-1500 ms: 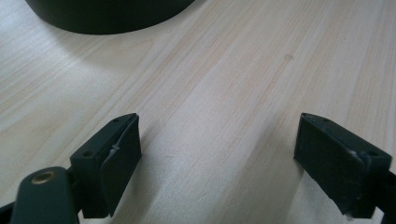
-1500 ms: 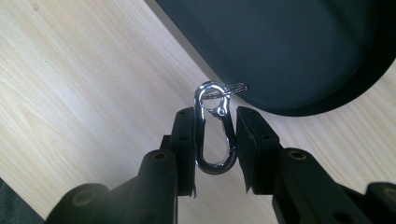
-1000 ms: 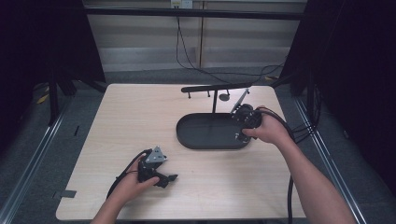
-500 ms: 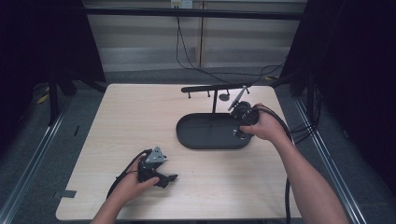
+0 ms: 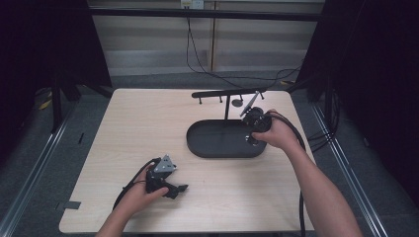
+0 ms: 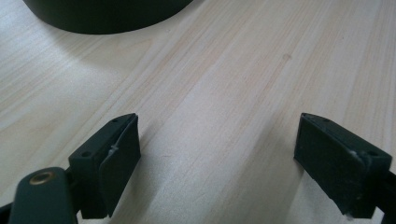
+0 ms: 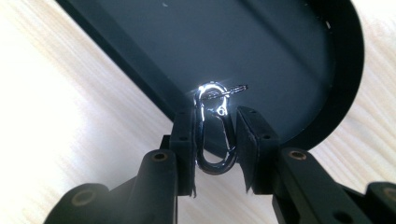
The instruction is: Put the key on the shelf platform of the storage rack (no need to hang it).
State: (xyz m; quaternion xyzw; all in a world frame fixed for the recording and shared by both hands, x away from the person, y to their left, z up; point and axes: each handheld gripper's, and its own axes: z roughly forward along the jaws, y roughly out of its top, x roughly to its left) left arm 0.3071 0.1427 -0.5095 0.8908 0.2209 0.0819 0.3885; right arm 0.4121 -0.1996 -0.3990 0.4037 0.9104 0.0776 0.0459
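Observation:
My right gripper (image 7: 215, 116) is shut on a shiny metal carabiner (image 7: 215, 133), with its clip end sticking out past the pads. It hangs over the near rim of a black oval tray (image 7: 289, 56). From above, the right gripper (image 5: 255, 122) sits at the tray's (image 5: 217, 145) right end, just below a black bar stand (image 5: 227, 92) with small pegs. My left gripper (image 5: 170, 187) rests low at the table's front left, held by a hand. In the left gripper view its jaws (image 6: 219, 140) stand wide open over bare wood.
The light wooden table (image 5: 148, 123) has black frame posts and dark curtains around it. Cables trail from both grippers, and more hang at the back wall. A small round piece (image 5: 237, 102) hangs under the bar stand.
The right hand has edged slightly toward the stand with the carabiner still gripped. The left hand has not moved.

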